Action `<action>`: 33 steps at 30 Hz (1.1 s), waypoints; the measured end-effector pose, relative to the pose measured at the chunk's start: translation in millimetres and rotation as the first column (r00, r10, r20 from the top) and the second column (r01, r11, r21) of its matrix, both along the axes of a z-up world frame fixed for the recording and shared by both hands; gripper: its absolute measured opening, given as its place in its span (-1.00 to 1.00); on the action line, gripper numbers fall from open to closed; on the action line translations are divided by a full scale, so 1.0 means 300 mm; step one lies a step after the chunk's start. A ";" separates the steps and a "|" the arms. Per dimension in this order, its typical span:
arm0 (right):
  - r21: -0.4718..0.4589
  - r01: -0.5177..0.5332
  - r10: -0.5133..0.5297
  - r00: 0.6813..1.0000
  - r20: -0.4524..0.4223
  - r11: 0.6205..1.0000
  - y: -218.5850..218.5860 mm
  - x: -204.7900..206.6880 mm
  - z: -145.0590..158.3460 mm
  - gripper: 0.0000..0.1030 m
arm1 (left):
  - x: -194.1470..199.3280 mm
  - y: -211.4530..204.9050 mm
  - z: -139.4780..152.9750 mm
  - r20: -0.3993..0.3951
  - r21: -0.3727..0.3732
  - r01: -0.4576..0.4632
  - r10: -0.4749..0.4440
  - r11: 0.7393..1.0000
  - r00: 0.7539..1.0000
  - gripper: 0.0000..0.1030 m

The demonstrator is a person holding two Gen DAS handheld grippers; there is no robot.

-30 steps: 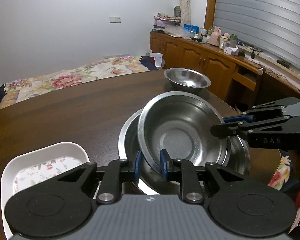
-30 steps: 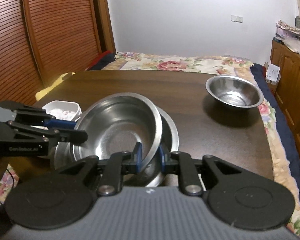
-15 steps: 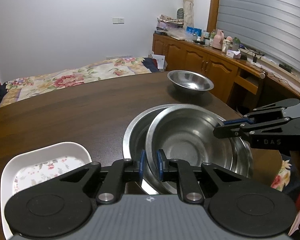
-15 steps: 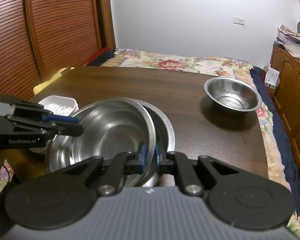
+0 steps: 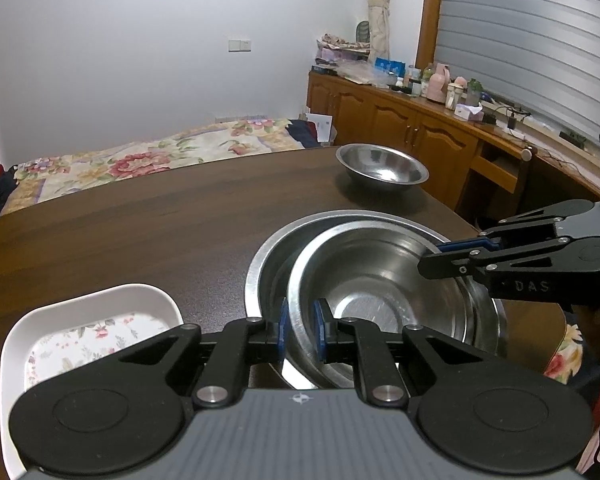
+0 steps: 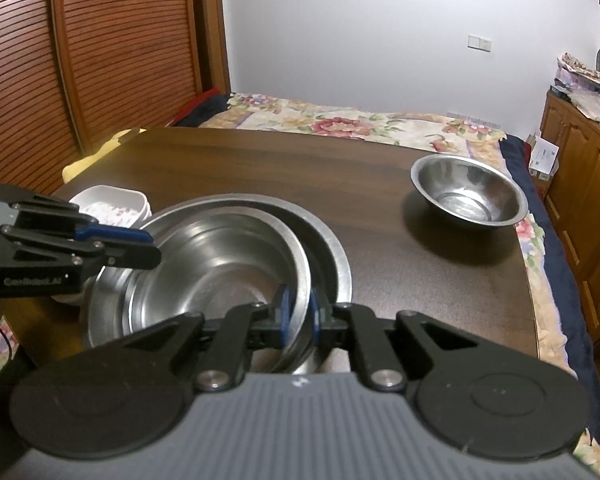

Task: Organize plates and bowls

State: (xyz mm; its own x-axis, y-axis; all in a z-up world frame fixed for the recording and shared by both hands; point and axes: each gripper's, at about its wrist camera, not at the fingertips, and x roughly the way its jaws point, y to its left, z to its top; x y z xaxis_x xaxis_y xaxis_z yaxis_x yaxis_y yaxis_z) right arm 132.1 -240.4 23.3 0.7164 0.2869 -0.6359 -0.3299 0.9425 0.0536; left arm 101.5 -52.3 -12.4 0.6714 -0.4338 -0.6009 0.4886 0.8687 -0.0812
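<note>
A steel bowl [image 5: 380, 280] lies nested, slightly off-centre, inside a larger steel bowl [image 5: 276, 252] on the dark wooden table [image 5: 140, 220]. My left gripper [image 5: 300, 334] is shut on the inner bowl's near rim. My right gripper [image 6: 299, 312] is shut on the rim at the opposite side; it shows in the left wrist view [image 5: 456, 256]. The nested bowls also show in the right wrist view, inner [image 6: 220, 264] and outer [image 6: 332, 248]. A smaller steel bowl [image 5: 382, 166] stands alone at the far right edge of the table [image 6: 468, 196].
A white rectangular dish with a floral base [image 5: 88, 340] sits to the left of the bowls [image 6: 112, 204]. A bed with a floral cover [image 5: 140, 160] lies beyond the table. Wooden cabinets [image 5: 400, 132] line the right wall. The table's edge is close on the right.
The inner bowl has come down from a steep tilt to sit low inside the larger bowl. Both grippers lowered with it and still hold its rim.
</note>
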 end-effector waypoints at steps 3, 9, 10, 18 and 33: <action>0.033 0.008 -0.008 1.000 0.002 0.999 -0.011 0.002 -0.004 -0.78 | 0.000 0.001 -0.002 -0.001 -0.001 0.001 -0.001 1.000 1.000 -0.68; 0.046 0.018 -0.020 1.000 0.023 0.999 -0.008 -0.004 -0.010 -0.78 | 0.001 0.000 -0.005 -0.001 -0.002 -0.004 0.004 1.000 1.000 -0.65; 0.048 0.019 -0.020 1.000 0.023 0.999 -0.010 -0.003 -0.010 -0.78 | 0.002 0.001 -0.005 -0.001 -0.002 -0.004 0.004 1.000 1.000 -0.65; 0.066 0.030 -0.033 0.999 0.039 0.997 -0.020 -0.004 0.003 -0.78 | -0.006 0.003 0.007 0.007 -0.007 -0.010 0.010 1.000 1.000 -0.53; 0.106 0.056 -0.072 0.986 0.153 0.993 -0.066 -0.048 0.113 -0.75 | 0.008 -0.020 0.112 0.072 -0.037 -0.002 0.005 0.999 0.997 -0.38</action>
State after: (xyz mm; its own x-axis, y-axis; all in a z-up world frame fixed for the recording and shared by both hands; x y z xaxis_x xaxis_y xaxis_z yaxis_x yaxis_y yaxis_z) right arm 117.8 -260.0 57.2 0.8235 0.2945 -0.4848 -0.2810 0.9542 0.1023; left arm 103.8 -58.2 21.1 0.7137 -0.4520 -0.5350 0.4911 0.8676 -0.0778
